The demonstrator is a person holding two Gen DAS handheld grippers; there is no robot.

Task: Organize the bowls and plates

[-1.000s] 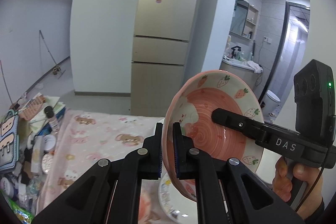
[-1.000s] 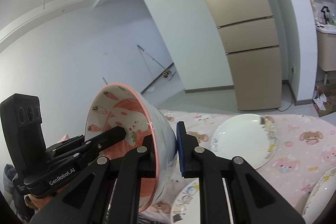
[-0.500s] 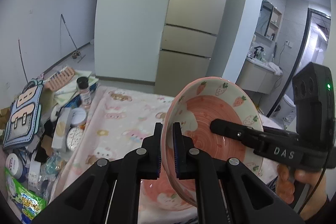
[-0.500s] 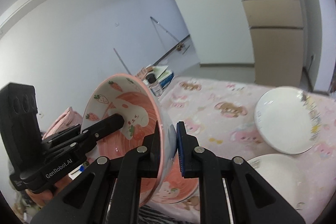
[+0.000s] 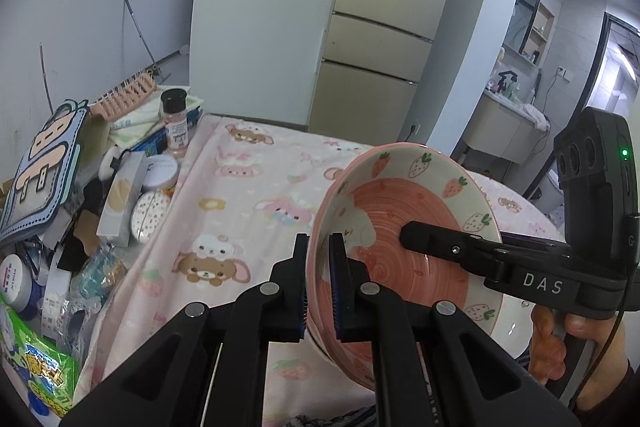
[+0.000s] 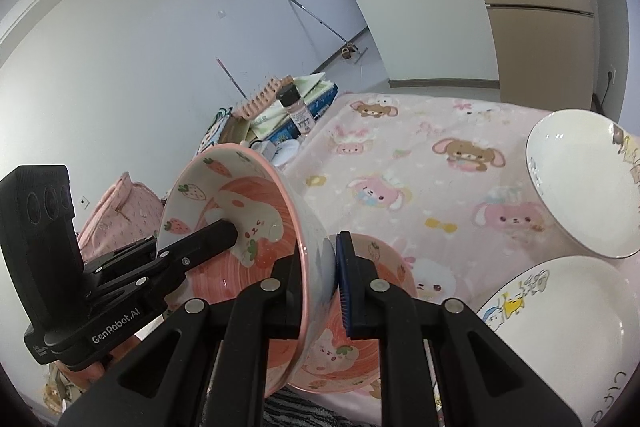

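Observation:
A pink strawberry bowl (image 5: pixel 404 227) (image 6: pixel 240 211) is held tilted on edge above the table. My left gripper (image 5: pixel 318 283) is shut on its rim. My right gripper (image 6: pixel 320 279) is shut on the opposite side of its wall; it shows in the left wrist view (image 5: pixel 452 247), one finger inside the bowl. A second pink bowl (image 6: pixel 360 339) sits on the table just below and behind it. Two white plates (image 6: pixel 584 183) (image 6: pixel 560 323) lie to the right on the pink cartoon cloth (image 6: pixel 420 163).
Clutter lines the table's left edge: a spice bottle (image 5: pixel 175 123), a comb (image 5: pixel 124 99), round tins (image 5: pixel 150 211), boxes and packets (image 5: pixel 44 367). A fridge (image 5: pixel 384 27) stands behind the table. A pink bag (image 6: pixel 120 211) is at the left.
Both grippers have come down and forward with the bowl, closer to the table. The second pink bowl now lies just beneath the held one.

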